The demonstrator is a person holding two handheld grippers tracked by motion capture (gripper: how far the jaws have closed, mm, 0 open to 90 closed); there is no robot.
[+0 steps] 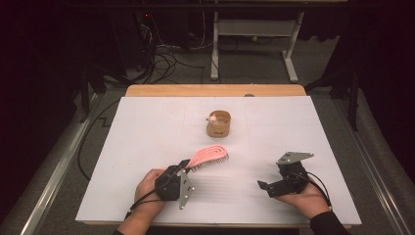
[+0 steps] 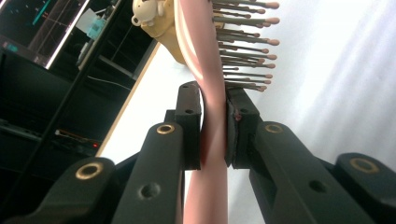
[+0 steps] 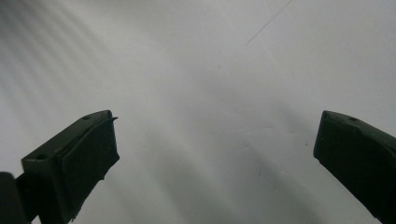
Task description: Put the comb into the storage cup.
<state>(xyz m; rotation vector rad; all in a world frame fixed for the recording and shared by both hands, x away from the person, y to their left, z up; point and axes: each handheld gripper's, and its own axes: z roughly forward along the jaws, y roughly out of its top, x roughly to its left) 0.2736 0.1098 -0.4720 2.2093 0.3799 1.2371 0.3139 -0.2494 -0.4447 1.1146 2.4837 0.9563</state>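
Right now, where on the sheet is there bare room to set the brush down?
The white sheet is bare along its left side, across the far right beyond the wooden cup, and between the left gripper and the right gripper. The crowded part is the middle, where the pink brush points toward the cup.

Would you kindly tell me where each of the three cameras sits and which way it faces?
High view: above the person's side, looking forward and down on the white table; both hands, the left gripper and right gripper show.
Left gripper view: rides the left gripper, looking along its jaws, shut on the pink hairbrush, toward the wooden cup.
Right gripper view: rides the right gripper, facing bare table between open jaws.
Shared: high and left gripper views both show hairbrush and cup.
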